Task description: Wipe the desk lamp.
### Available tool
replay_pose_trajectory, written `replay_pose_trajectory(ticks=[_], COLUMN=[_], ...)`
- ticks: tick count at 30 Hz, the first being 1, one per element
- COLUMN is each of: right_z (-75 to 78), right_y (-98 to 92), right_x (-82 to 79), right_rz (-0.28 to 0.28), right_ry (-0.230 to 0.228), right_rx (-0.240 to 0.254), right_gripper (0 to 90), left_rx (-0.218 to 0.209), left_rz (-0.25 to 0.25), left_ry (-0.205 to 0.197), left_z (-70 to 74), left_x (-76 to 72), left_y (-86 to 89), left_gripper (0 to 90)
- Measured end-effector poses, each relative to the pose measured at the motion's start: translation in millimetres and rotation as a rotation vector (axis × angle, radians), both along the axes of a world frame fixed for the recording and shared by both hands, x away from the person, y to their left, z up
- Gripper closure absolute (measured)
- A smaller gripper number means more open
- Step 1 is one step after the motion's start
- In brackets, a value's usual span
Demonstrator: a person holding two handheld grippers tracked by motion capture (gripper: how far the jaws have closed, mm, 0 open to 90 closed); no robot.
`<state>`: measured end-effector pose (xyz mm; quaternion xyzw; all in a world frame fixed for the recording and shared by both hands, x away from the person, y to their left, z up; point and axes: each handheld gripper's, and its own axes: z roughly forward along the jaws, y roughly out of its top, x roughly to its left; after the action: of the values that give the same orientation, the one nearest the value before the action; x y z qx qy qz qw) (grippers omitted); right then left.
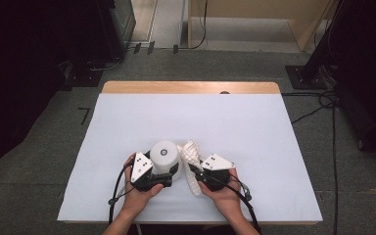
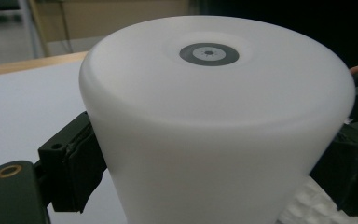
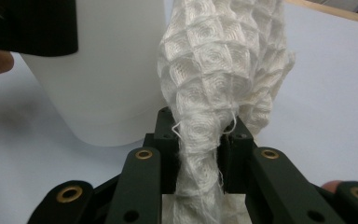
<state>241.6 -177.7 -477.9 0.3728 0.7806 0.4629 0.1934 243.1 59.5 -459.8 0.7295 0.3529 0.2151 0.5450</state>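
Midway, by look: left gripper (image 1: 169, 172) clamped around upturned white cup (image 1: 165, 155), steadying it on table (image 1: 254, 142). Right gripper (image 1: 194, 171) pinches bunched white cloth (image 1: 191, 152) just beside cup's wall. Grips secured; wiping of cup apparently left.

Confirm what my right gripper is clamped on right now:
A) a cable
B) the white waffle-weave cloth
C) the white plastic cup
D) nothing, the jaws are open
B: in the right gripper view the right gripper pinches a bunched white waffle-weave cloth between its pads, while the white plastic cup sits in the left gripper.
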Motion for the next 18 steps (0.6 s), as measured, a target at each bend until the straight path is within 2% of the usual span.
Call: replay_pose_trajectory(ticks=[1,2,3,8,9,10,13,15,18], right_z=[0.0,0.7,1.7,9.4,16.3,19.3,31.6,33.5,27.5], right_y=[0.0,1.5,1.8,1.1,-0.3,-1.0,-4.2,-4.3,-0.4], right_x=[0.0,-0.4,-1.0,-4.5,-7.2,-8.2,-12.5,-13.4,-11.7], right_rz=[0.0,0.008,0.011,0.026,0.026,0.027,0.029,0.03,0.038], right_ry=[0.0,-0.003,-0.003,-0.03,-0.054,-0.061,-0.107,-0.116,-0.09], right_rx=[0.0,0.01,0.023,0.062,0.081,0.092,0.117,0.114,0.089], right_gripper=[72.5,72.5,72.5,72.6,72.6,72.7,72.7,72.7,72.7], left_rx=[0.0,0.014,0.022,0.049,0.067,0.076,0.075,0.072,0.034], left_rz=[0.0,-0.052,-0.065,-0.083,-0.087,-0.091,-0.095,-0.096,-0.085], left_ry=[0.0,-0.013,-0.019,-0.014,-0.012,-0.009,-0.005,-0.005,0.0], left_z=[0.0,1.9,1.7,-1.4,-3.1,-4.1,-5.1,-4.4,-0.5], left_x=[0.0,-0.4,-0.8,-0.3,0.0,0.5,1.5,1.5,3.1], left_y=[0.0,1.1,0.5,-3.7,-5.7,-6.6,-7.1,-6.5,-1.6], left_gripper=[8.4,8.4,8.4,8.4,8.4,8.4,8.4,8.4,8.4])
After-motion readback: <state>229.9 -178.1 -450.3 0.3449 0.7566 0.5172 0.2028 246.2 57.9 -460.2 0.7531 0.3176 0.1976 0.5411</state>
